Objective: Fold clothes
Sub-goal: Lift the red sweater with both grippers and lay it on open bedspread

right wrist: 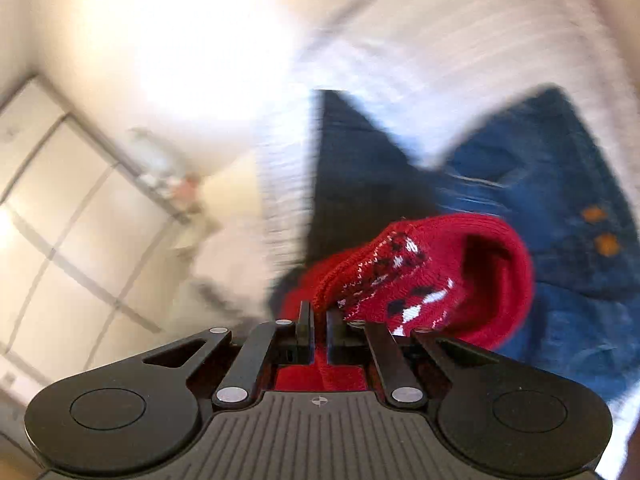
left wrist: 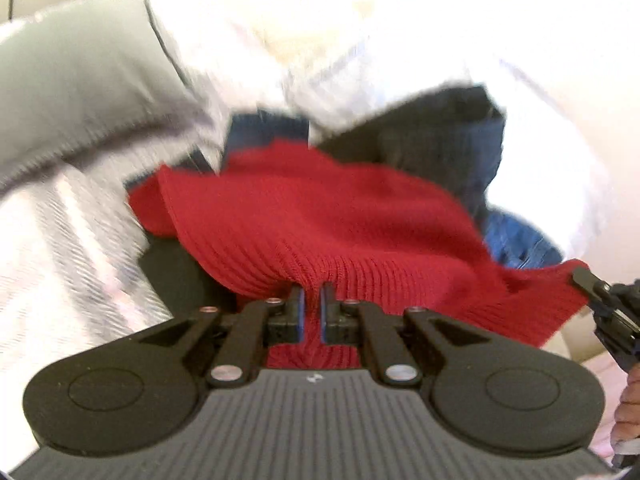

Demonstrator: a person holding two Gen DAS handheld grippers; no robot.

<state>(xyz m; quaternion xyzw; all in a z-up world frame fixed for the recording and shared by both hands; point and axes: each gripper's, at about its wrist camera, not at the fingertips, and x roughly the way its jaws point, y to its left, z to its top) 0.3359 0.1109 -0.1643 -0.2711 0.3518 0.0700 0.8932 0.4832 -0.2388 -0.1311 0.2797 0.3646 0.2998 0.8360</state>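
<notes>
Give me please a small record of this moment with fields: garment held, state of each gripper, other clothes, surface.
garment held: red knit sweater, with a white and dark pattern visible in the right wrist view
left gripper: shut on the ribbed edge of the sweater
right gripper: shut on another part of the sweater
other clothes: blue jeans; dark garment
surface: pale striped bedding
image quality: blurred

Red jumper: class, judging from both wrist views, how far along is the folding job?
Done: nothing looks folded yet. In hand: the left tool and right tool are each shut on the red jumper, which hangs between them. Left: folding it, then the jeans and dark clothes heaped on the bed.
</notes>
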